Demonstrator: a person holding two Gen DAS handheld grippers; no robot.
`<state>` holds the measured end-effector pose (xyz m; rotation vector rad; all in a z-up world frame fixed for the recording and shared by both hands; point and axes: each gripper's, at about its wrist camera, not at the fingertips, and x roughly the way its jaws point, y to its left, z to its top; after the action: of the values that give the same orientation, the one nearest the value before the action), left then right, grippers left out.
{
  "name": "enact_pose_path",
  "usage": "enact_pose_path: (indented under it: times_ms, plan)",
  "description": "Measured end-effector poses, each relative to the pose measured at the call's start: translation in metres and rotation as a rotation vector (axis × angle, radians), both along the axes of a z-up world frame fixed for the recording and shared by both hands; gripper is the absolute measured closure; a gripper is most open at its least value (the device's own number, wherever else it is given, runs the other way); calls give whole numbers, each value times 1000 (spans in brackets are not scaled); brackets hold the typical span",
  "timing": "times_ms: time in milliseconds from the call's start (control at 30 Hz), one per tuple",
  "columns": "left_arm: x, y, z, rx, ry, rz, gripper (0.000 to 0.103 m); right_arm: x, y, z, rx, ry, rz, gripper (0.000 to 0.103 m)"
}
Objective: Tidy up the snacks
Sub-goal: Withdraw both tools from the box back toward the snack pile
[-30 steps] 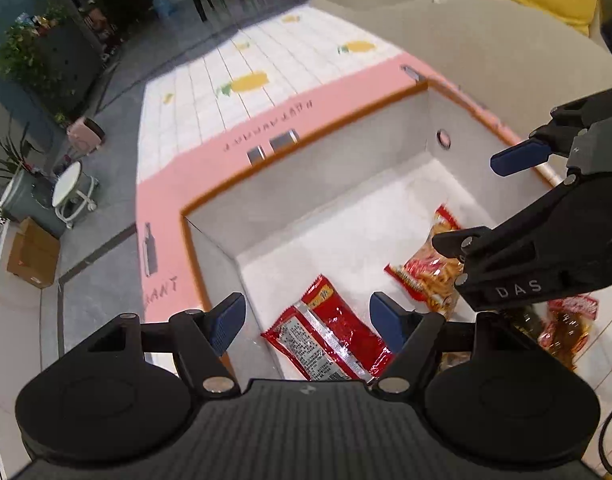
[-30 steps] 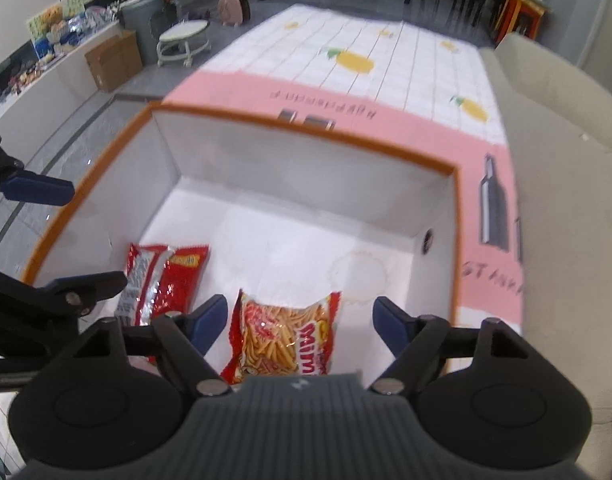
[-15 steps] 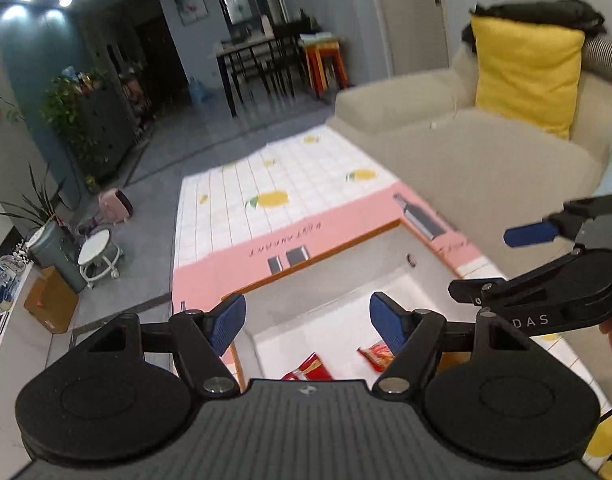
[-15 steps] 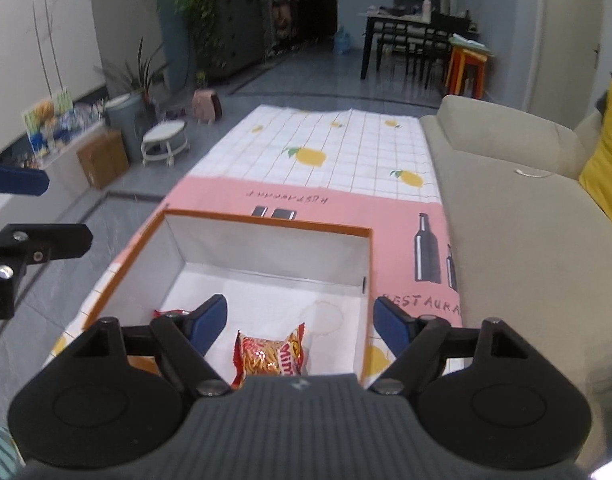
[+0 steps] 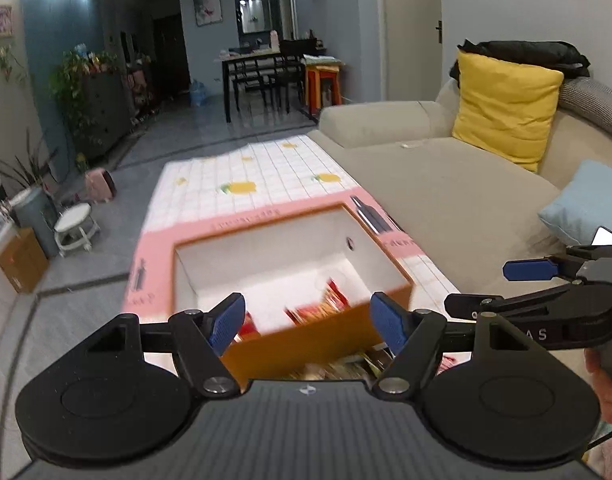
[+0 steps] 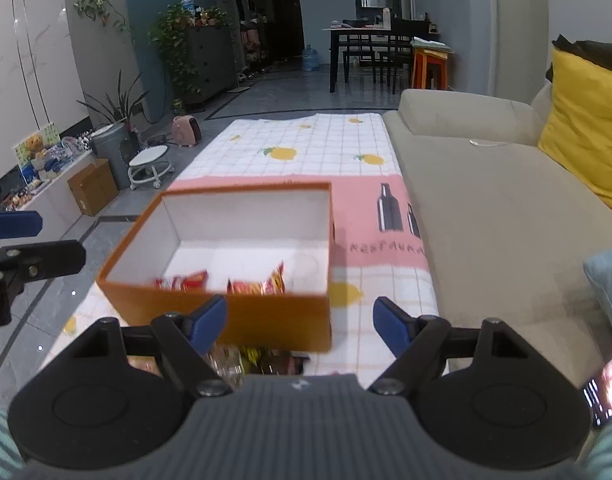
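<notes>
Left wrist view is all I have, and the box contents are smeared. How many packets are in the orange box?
Observer: Two in the right wrist view: a red packet and an orange-and-red packet, side by side against the near wall of the orange box.
Operator: Right gripper holding anything?
Observer: No. The right gripper looks head-on here, fingers spread, nothing between them.
Operator: My gripper clear of the box?
Observer: Yes. The left gripper sits off the box's left side, with floor showing between them.
</notes>
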<state>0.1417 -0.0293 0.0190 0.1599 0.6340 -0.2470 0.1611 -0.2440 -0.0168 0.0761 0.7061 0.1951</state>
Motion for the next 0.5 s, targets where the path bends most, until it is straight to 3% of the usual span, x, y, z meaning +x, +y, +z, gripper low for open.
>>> enact_pose_path:
  times_ms: [233,500]
  plan:
    - [-7,0,-55,-38,91,-25,19,-26,-11,-38,-21,49,-5,26]
    - [7,6,-115,-36,219,11,20,-18,-7,-89,-39,168,-10,28]
